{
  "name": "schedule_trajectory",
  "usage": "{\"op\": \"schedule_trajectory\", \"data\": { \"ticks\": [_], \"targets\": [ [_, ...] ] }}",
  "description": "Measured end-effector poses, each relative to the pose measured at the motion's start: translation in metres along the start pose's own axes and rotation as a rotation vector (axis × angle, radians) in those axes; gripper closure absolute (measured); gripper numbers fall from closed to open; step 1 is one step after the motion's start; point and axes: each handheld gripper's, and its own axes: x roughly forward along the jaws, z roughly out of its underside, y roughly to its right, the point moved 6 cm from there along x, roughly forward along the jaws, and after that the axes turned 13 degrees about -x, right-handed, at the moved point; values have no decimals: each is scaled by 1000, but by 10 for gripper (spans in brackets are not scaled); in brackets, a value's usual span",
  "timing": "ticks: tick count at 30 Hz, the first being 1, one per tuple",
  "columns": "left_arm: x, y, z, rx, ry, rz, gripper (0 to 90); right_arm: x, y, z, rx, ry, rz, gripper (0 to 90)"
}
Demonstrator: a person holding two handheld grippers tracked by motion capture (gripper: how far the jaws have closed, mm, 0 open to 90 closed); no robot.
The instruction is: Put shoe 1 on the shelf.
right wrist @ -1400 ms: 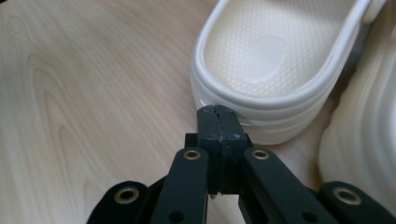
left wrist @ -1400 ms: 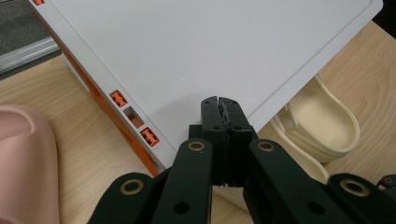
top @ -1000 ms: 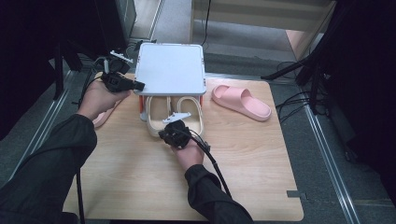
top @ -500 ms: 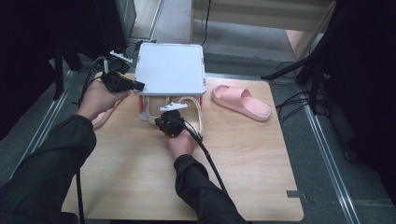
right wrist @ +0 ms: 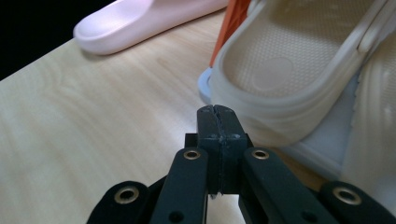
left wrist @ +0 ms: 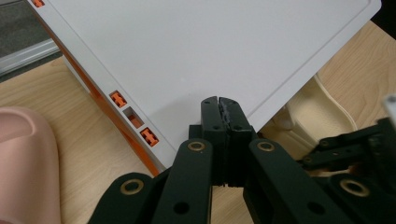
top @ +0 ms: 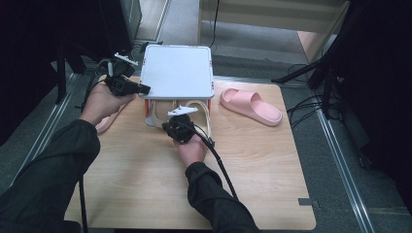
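Wooden table (top: 145,179) first: it takes up most of the high view, and near its top middle stands a white rack (top: 178,73) with a flat white top and orange sides. Under that top, on the low shelf, lie the beige slippers (top: 199,114), with their long sides running up and down the picture and their ends poking out toward the bottom. One pink slipper (top: 250,106) lies at the right of the rack, well apart from both hands, and another pink slipper (top: 108,119) peeks out at the left, under the left hand. The right gripper (top: 176,127) sits in the middle of the picture, just below the rack's open front, so the beige slippers lie straight ahead of it, toward the top. In the right gripper view the near beige slipper (right wrist: 299,74) fills the upper right, just beside the tips, and I cannot tell if it touches them. Its jaws are clenched tight with nothing between them. The left gripper (top: 127,87) is up at the left side of the rack, by the corner of the white top; in the left gripper view its jaws are also pressed together and hold nothing. I think the right hand is the nearer one to the beige pair, and it would have to open its jaws before it can take a slipper.
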Motion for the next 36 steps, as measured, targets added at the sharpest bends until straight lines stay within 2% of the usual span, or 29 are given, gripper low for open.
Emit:
{"op": "schedule_trajectory", "data": {
  "ticks": [4, 5, 12, 16, 18, 24, 26, 29, 36],
  "targets": [
    [0, 0, 0, -7, -1, -2, 899, -25, -4, 5, -26, 2, -10, 900],
    [0, 0, 0, -7, -1, -2, 898, -25, -4, 5, -26, 2, -10, 900],
    [0, 1, -1, -2, -3, -11, 898, -56, -7, 18, -43, 28, -34, 900],
    [0, 1, -1, -3, -4, -12, 898, -73, -5, 33, -48, 24, -50, 900],
    [0, 1, -1, -4, -5, -12, 898, -80, -2, 44, -43, 19, -29, 900],
    [0, 1, -1, -5, -5, -13, 898, -89, 1, 77, -4, 1, -46, 900],
    [0, 1, -1, -3, -6, -13, 898, -93, 2, 83, 8, -2, -56, 900],
    [0, 1, -1, -6, -8, -10, 898, -99, 6, 89, -9, -12, -49, 900],
    [0, 1, -1, -10, -9, -6, 898, -108, 25, 97, 11, -20, -15, 900]
  ]
}}
